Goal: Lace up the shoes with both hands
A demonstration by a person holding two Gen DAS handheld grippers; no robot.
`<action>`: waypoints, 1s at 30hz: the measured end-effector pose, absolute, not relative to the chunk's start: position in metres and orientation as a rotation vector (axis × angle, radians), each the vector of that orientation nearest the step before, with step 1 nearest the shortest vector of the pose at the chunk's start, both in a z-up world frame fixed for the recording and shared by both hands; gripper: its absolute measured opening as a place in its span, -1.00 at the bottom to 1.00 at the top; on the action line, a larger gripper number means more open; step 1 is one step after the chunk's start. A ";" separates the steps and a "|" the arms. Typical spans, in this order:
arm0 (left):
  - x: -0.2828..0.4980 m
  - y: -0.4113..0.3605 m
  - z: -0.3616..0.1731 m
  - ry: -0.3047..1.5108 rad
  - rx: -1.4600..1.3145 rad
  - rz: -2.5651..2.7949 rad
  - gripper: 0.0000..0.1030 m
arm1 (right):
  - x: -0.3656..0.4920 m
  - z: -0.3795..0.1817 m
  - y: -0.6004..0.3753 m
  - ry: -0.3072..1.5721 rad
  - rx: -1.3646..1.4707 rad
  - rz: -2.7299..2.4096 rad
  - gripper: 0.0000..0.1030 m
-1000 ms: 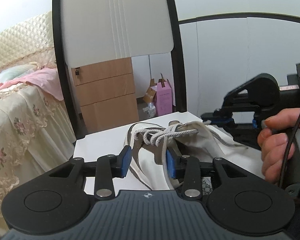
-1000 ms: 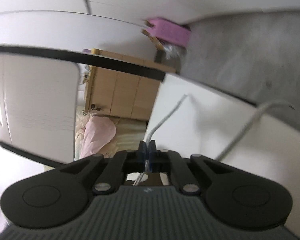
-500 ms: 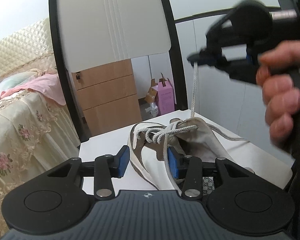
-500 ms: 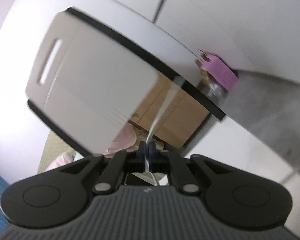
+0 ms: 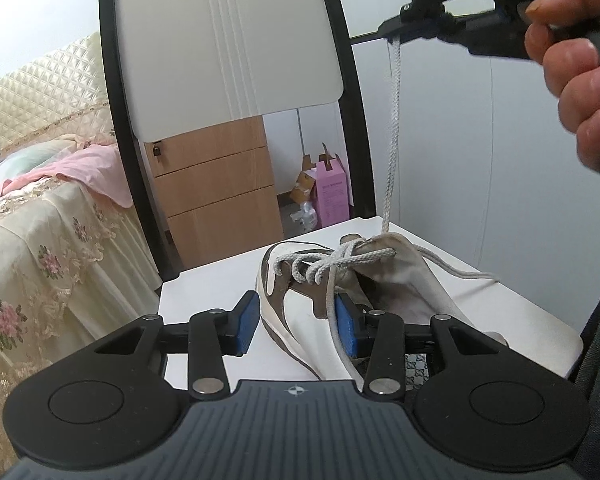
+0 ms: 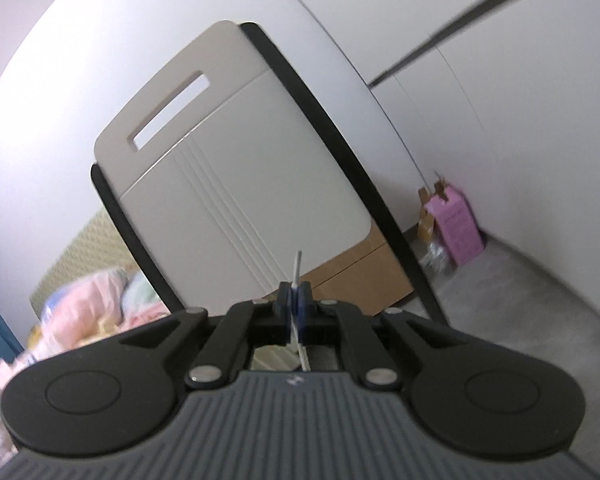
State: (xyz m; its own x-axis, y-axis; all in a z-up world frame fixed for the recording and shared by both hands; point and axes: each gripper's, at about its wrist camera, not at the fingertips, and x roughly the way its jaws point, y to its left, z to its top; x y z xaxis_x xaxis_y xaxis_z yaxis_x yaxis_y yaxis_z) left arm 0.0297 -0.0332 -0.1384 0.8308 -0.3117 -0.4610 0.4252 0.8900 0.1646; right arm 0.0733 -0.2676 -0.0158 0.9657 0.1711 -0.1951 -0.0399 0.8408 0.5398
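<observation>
A white and brown shoe (image 5: 308, 320) lies on the white chair seat (image 5: 212, 284), partly laced with a grey-white lace (image 5: 328, 264). My left gripper (image 5: 296, 320) is open, its blue pads either side of the shoe's side wall near the collar. My right gripper (image 5: 392, 38) is high at the upper right, shut on the lace end (image 5: 392, 132), which runs taut straight up from the shoe's top eyelets. In the right wrist view the gripper (image 6: 296, 300) is shut with the lace tip (image 6: 298, 264) poking out. A second lace end (image 5: 456, 272) trails on the seat at the right.
The chair's backrest (image 5: 228, 48) with black frame stands behind the shoe. A bed (image 5: 32, 216) is at left, a wooden drawer unit (image 5: 216, 192) and a pink box (image 5: 332, 196) on the floor behind. White wall at right.
My right gripper has risen from beside the shoe to high above it, pulling the lace taut upward. The left gripper has stayed open around the shoe.
</observation>
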 end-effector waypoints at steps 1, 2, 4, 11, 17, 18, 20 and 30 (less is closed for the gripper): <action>0.028 -0.033 -0.138 0.440 0.267 -0.401 -0.13 | 0.073 -0.013 -0.266 0.246 0.528 0.116 -0.93; 0.027 -0.033 -0.137 0.439 0.267 -0.406 -0.15 | 0.072 -0.010 -0.263 0.255 0.484 0.121 -0.93; 0.024 -0.032 -0.135 0.435 0.267 -0.415 -0.18 | 0.072 -0.007 -0.252 0.291 0.356 0.143 -0.93; 0.015 -0.033 -0.134 0.420 0.306 -0.432 -0.36 | 0.072 -0.030 -0.169 0.483 -0.410 0.338 -0.93; 0.021 -0.034 -0.137 0.432 0.296 -0.434 -0.44 | 0.062 -0.061 -0.124 0.590 -0.798 0.513 -0.93; 0.021 -0.034 -0.137 0.429 0.298 -0.436 -0.44 | 0.064 -0.065 -0.122 0.614 -0.837 0.529 -0.93; 0.023 -0.034 -0.137 0.433 0.293 -0.443 -0.49 | 0.068 -0.070 -0.120 0.660 -0.902 0.552 -0.93; 0.044 -0.012 -0.136 0.554 0.054 -0.487 -0.76 | 0.068 -0.076 -0.102 0.772 -1.077 0.666 -0.93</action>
